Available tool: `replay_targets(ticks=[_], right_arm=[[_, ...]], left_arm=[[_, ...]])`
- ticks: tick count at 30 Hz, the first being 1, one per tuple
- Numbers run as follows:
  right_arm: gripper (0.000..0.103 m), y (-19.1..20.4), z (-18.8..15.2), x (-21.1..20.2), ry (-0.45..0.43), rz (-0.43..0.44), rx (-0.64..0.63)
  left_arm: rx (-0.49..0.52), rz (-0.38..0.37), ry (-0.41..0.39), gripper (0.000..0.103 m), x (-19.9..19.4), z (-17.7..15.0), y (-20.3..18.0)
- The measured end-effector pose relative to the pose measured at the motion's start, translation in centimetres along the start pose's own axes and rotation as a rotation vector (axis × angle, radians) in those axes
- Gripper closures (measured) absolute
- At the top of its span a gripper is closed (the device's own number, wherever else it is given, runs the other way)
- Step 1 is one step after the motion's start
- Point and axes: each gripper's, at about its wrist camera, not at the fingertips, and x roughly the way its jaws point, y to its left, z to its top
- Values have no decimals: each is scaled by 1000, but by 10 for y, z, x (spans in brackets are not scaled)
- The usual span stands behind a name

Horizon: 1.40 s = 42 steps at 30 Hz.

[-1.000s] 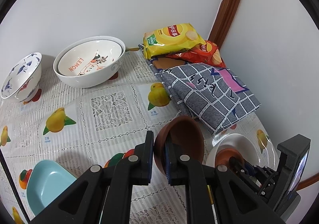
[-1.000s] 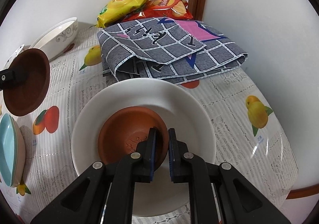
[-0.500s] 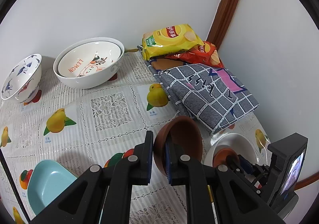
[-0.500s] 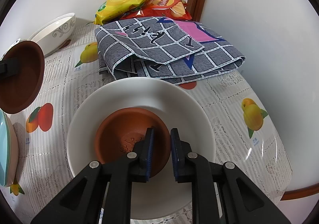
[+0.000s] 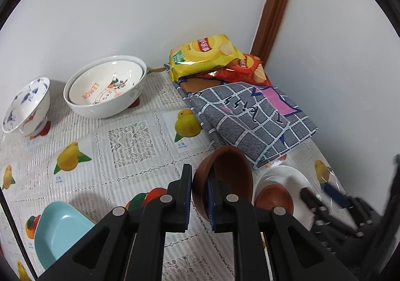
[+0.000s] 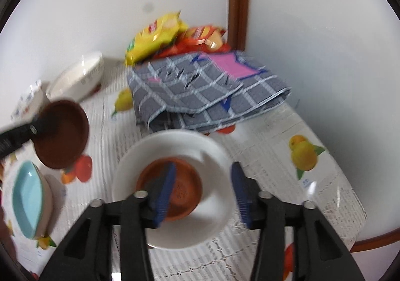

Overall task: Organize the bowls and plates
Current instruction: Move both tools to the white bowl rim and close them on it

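My left gripper [image 5: 200,196] is shut on the rim of a dark brown bowl [image 5: 230,176] and holds it tilted above the table; it also shows in the right wrist view [image 6: 62,137]. A small orange-brown dish [image 6: 186,189] sits in a white plate [image 6: 215,153]; both show in the left wrist view, dish [image 5: 275,199] and plate [image 5: 295,181]. My right gripper [image 6: 202,193] is open and empty, raised above the dish. A light blue dish [image 5: 60,228] lies at the front left.
Two nested white bowls [image 5: 105,88] and a blue-patterned bowl [image 5: 25,106] stand by the back wall. A folded grey checked cloth [image 5: 252,118] and chip bags [image 5: 205,58] fill the back right corner. The fruit-print tablecloth [image 5: 132,141] covers the table.
My right gripper has opened, let go of the orange-brown dish in the white plate, and pulled back and up. My left gripper still holds the brown bowl, nearly unmoved.
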Motion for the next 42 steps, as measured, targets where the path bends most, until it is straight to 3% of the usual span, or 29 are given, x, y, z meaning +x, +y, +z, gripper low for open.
replay_targets(ticks=[4,13,16,19,42], right_arm=[[37,-25,6,-25,-59,-24,58],[36,-76,7,-21,-22,-117,143],[20,-83,4,-21,-28,-159,158],[15,-88,3,-21,-33,-190,175],[15,-90,-1,-16,-77,-145,134]], left_arm=[[33,-24,11,92,3,-2,-18],[78,-80,47,92,14,-10,-56],[60,-114,72,92,23,-12,-59],[59,-116,102,92,34,-16,-63],[29,-138,159,91,61,-25,-73]])
